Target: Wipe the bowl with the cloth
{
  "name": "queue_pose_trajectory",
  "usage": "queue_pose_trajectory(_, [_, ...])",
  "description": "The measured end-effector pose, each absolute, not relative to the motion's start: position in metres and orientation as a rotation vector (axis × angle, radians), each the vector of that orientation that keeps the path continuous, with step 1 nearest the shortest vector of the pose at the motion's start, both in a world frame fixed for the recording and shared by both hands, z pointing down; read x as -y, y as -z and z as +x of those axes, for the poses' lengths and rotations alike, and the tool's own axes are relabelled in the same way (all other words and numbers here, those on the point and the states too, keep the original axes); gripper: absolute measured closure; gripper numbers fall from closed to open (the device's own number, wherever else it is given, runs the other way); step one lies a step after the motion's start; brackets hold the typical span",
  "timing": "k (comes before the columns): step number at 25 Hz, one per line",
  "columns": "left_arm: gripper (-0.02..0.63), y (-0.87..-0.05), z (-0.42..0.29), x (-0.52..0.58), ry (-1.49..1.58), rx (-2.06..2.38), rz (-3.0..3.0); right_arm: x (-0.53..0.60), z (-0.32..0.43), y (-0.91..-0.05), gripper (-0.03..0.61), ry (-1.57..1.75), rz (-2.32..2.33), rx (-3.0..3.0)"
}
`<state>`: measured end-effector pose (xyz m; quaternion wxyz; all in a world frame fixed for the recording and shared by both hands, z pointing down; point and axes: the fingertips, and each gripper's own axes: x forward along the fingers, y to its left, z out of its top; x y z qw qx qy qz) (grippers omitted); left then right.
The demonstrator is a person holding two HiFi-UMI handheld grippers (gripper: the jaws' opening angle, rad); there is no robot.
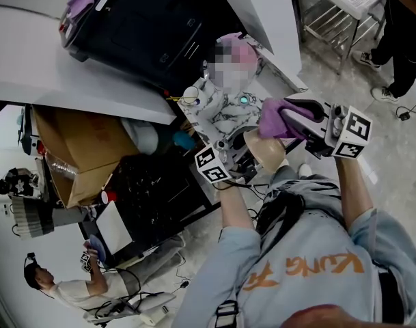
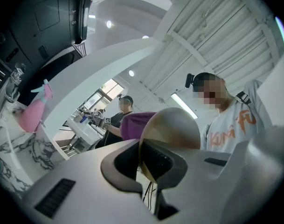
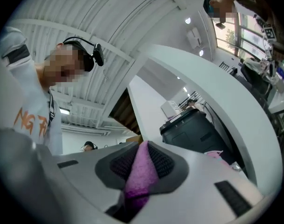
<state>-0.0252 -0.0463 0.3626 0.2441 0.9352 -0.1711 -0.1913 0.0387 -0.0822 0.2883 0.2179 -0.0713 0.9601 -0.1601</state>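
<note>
A cream-coloured bowl [image 1: 264, 152] is held up in the air, tilted, with my left gripper [image 1: 243, 161] shut on its rim. In the left gripper view the bowl [image 2: 172, 127] stands on edge between the dark pads, its rounded underside facing the camera. A purple cloth [image 1: 274, 119] is clamped in my right gripper [image 1: 289, 123] and lies against the bowl's upper edge. Seen from the right gripper view, a fold of the cloth [image 3: 142, 171] fills the gap between the ribbed pads. Part of the cloth [image 2: 135, 125] shows behind the bowl.
A marble-patterned counter [image 1: 225, 118] with a faucet [image 1: 192, 96] lies beyond the grippers. A large black appliance [image 1: 143, 26] stands on a white surface at the upper left. A pink spray bottle [image 2: 34, 111] sits on the counter. Other people [image 1: 64, 285] stand around; a cardboard box [image 1: 78, 149] is at the left.
</note>
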Motion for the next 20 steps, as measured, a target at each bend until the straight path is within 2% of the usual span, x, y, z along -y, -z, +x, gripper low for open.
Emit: queue_pose_trajectory(20, [0.586,-0.374,-0.039,0.085,0.595,0.754,2.464,0.085,0.012,-0.345,0.506,0.379,-0.297,-3.010])
